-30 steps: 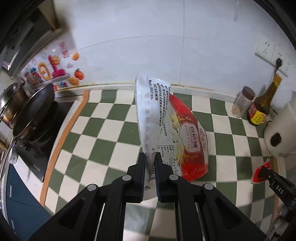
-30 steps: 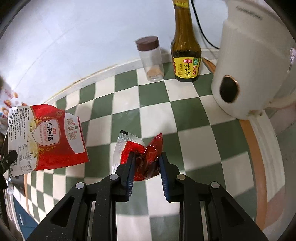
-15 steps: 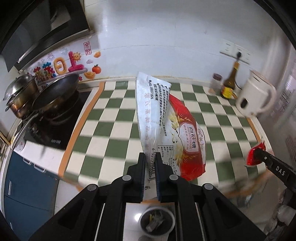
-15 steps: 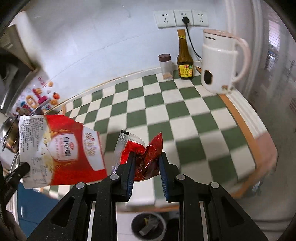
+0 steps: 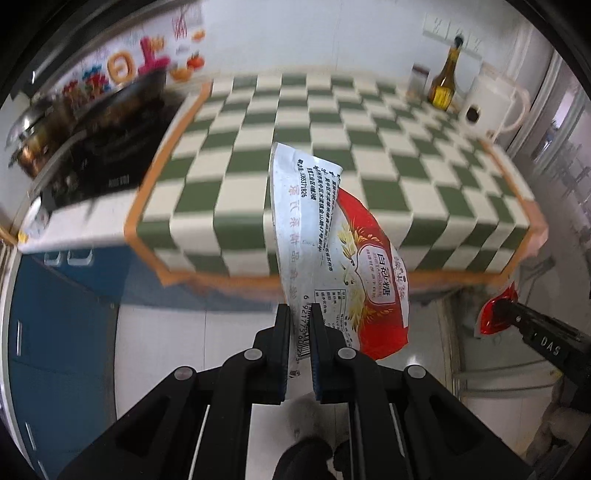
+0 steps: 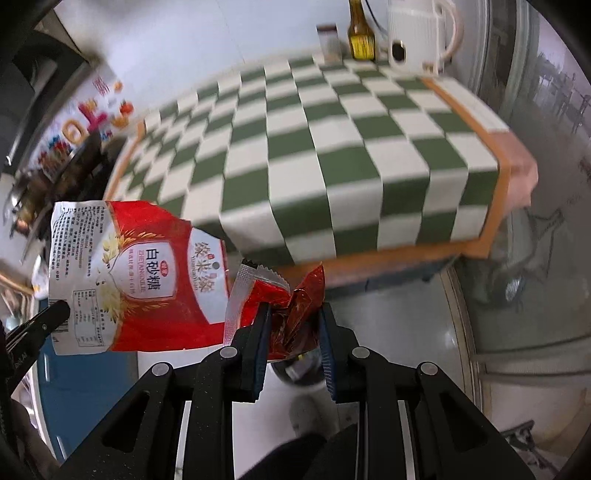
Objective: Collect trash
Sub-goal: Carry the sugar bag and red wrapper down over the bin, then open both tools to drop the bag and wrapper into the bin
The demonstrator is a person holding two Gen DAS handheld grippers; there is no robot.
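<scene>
While both claws hang out past the front edge of the checkered counter [image 5: 332, 122], each one has a piece of trash clamped in it. On my left gripper [image 5: 300, 325] the jaws are pressed almost together on the lower white edge of the sugar bag [image 5: 332, 254], right at its barcode, and the red and white bag stands up from the pads, clear of the counter. On my right gripper [image 6: 293, 325] the jaws sit partly apart, pinching the crumpled red wrapper [image 6: 295, 306], whose clear serrated strip sticks out to the left of the pads. In the right wrist view, the sugar bag [image 6: 136, 273] hangs just left of the wrapper, apparently touching it. Below both claws is pale floor, with a blue cabinet [image 5: 62, 332] to the left. At the back of the counter stand a white kettle [image 6: 417, 33] and a brown bottle [image 5: 443, 88], well away from both pieces.
</scene>
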